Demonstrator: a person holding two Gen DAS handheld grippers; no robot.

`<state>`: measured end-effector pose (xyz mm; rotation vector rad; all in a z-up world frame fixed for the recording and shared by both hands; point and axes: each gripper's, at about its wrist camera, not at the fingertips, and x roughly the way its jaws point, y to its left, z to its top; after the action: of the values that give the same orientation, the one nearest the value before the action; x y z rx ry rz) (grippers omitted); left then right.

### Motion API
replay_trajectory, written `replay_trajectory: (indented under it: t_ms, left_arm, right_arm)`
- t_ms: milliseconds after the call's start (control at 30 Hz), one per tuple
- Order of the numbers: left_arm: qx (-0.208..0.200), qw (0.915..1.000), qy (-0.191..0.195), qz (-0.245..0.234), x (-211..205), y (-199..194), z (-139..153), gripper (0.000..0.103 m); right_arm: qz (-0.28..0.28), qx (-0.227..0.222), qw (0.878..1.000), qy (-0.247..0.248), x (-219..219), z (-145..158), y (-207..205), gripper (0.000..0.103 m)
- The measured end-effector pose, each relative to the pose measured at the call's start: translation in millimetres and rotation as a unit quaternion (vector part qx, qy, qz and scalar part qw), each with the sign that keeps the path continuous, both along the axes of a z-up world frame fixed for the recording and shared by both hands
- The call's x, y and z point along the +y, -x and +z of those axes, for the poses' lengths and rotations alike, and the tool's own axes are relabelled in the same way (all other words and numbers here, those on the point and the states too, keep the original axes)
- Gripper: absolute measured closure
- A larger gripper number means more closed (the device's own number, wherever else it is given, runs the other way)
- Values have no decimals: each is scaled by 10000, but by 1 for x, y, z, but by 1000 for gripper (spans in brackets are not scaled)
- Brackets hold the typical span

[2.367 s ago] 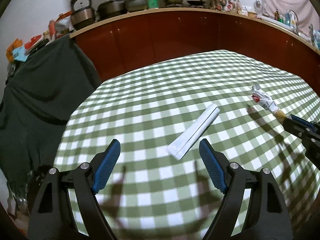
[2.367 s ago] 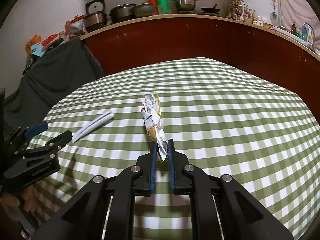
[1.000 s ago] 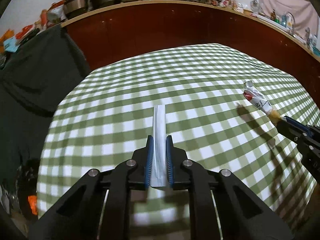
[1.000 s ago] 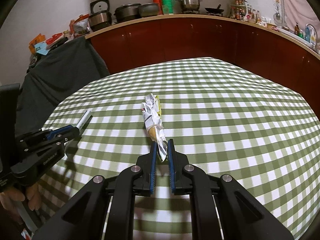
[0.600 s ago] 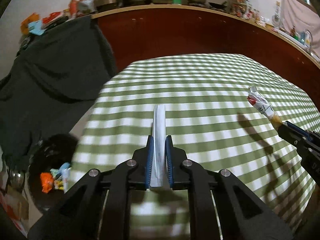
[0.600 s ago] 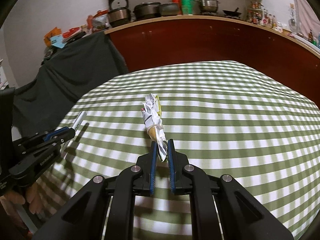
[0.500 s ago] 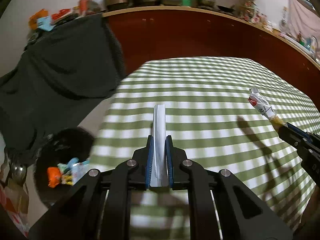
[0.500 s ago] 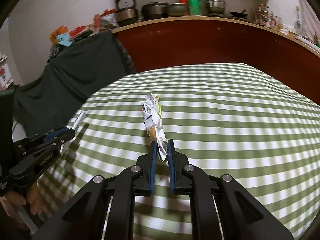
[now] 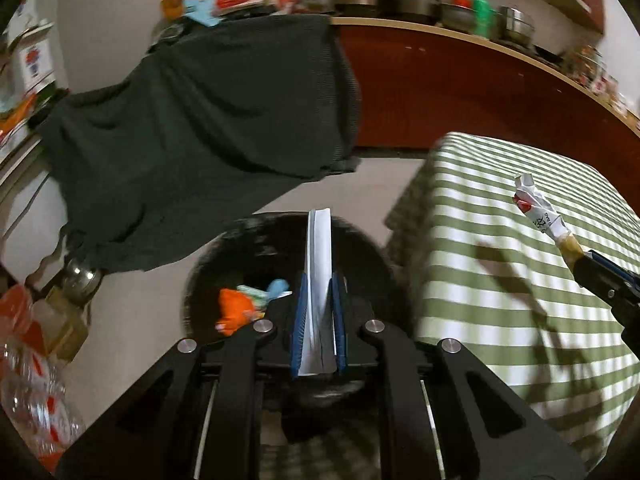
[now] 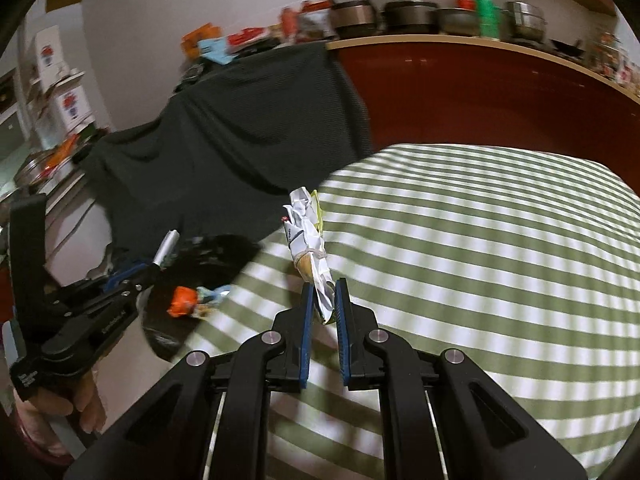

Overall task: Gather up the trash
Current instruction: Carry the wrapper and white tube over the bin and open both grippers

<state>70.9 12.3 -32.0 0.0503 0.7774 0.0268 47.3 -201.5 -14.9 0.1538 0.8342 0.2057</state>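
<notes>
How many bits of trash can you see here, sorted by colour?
White: 2, the folded paper in the left tool and the crumpled wrapper in the right tool.
Orange: 1, in the black bin.
Light blue: 1, in the bin.
Total: 4.

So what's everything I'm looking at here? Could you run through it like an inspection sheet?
Surface: table under a green and white checked cloth.
Job's things: flat white strip held over the black bin; crumpled wrapper held above the table edge.
Clutter: orange and blue scraps already in the bin.
Grippers: left tool shut on the strip; right tool shut on the wrapper.
Cables: nothing seen.
Surroundings: dark cloth draped behind the bin; red cabinets; pots and bottles on the counter.
</notes>
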Motion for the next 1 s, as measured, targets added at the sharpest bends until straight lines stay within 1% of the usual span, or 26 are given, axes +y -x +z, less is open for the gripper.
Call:
replay_trajectory:
  t_ms: [100,233,467,533,567,600,633,667,700,867,933,1000]
  left_arm:
    - [-13,9998,-9,212,20,-2,-2,91]
    - [-38,9992,-119,379,35,-10,-7,91]
    - [-37,9984,-195,538,50,-24,-17,91]
    - [-25,9984,-220,529,50,-32,-21,90]
    - [5,9981,-273,549,51,-36,-24,88]
    - [6,9979,-293,585,52,-37,-27,76]
    - [11,9975,-290,647,54,-40,-29,56]
    - [-22,9972,-253,700,56,-39,-30,49]
    - [-54,9969,-212,758,58,-39,-30,47]
    - [-46,9967,-248,769,61,-38,-29,46]
    - [-73,9966,-255,783,61,-35,-27,42]
    - [-104,9964,-251,803,60,-31,-24,41]
  right_arm:
    - [204,9,9998,-43,21,0,-10,91]
    - [462,79,9989,-86,49,-5,-26,91]
    - [721,205,9972,-36,84,-19,-44,91]
    - [795,316,9963,-49,92,-26,-49,90]
    - [826,373,9959,-57,94,-30,-51,88]
    - [831,418,9957,-53,96,-33,-54,85]
    - [823,483,9954,-17,99,-36,-56,82]
    - [822,576,9949,-48,102,-39,-58,78]
    - [792,576,9951,-135,101,-38,-59,75]
    - [741,425,9963,17,99,-33,-51,69]
    - [714,386,9967,33,98,-30,-48,65]
    - [681,310,9972,48,94,-26,-43,61]
